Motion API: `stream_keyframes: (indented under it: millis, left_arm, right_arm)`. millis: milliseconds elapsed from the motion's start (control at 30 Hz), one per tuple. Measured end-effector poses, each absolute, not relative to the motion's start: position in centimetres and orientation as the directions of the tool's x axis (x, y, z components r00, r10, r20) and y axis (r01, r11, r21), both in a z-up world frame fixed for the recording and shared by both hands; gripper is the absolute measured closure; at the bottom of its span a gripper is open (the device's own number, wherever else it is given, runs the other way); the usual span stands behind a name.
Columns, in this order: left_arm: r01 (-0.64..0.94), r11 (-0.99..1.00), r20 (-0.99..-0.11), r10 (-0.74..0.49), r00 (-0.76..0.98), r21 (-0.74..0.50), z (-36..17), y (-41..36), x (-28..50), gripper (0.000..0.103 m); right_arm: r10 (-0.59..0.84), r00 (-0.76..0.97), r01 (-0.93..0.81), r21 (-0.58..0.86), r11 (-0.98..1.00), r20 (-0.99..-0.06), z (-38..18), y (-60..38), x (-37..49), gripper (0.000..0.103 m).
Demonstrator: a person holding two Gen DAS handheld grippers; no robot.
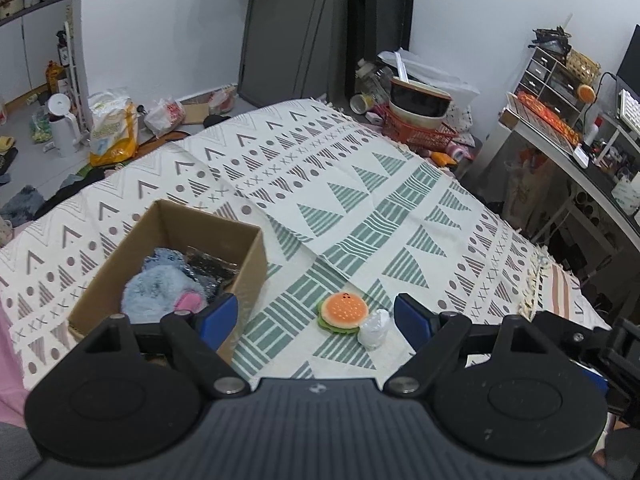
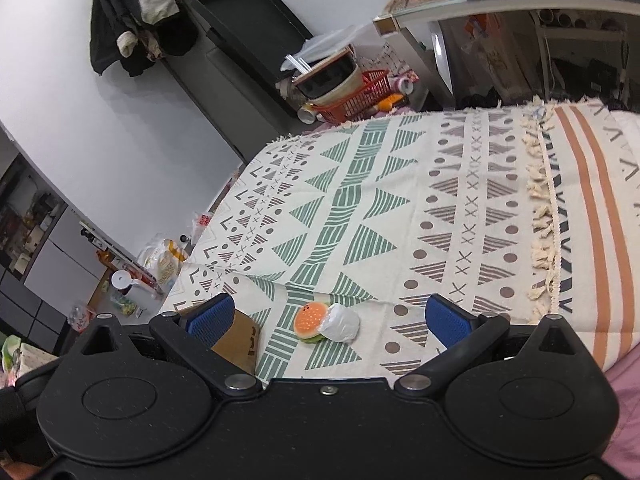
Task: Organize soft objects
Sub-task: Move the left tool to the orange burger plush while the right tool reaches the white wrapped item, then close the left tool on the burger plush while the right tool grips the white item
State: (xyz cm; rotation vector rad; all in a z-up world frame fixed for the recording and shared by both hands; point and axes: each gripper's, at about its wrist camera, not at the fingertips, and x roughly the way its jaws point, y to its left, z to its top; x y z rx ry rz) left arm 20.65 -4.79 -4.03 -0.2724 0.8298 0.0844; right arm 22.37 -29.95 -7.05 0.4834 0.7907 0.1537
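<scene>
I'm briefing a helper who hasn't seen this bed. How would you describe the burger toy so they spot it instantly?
On the patterned cream and green blanket, look just right of the open brown cardboard box. The small round plush burger lies there, touching a crumpled white plastic wrapper. Its orange bun and green felt edge set it apart.

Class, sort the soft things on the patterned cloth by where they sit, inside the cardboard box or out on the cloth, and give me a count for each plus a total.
Inside the cardboard box: 2, the blue fluffy plush and the dark shiny packet.
Out on the cloth: 2, the burger toy and the white toy touching it.
Total: 4
</scene>
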Motion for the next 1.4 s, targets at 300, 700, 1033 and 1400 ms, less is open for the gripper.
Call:
stream_keyframes:
  millis: [300,700,1033,1400]
  left_arm:
    - [-0.093,0.974,-0.739,-0.093,0.667,-0.207,-6.7,-5.7,22.8,0.020]
    - [-0.047,0.960,-0.770,-0.190,0.609,-0.274,-11.9,-6.2,27.0,0.039]
    - [-0.042,0.951,-0.790,-0.231,0.569,-0.308,-15.3,-6.6,30.4,0.042]
    - [-0.050,0.929,-0.791,-0.283,0.543,-0.367,-18.3,-6.5,32.4,0.052]
  right_arm:
    - [0.381,0.683,0.061,0.569,0.820,-0.623,-11.4,-30.2,24.7,0.002]
    - [0.419,0.634,0.114,0.614,0.781,-0.651,-15.9,-30.4,28.4,0.019]
    - [0.459,0.574,0.196,0.658,0.727,-0.678,-19.2,-30.1,30.9,0.027]
    - [0.485,0.505,0.287,0.669,0.686,-0.714,-22.3,-29.1,33.1,0.036]
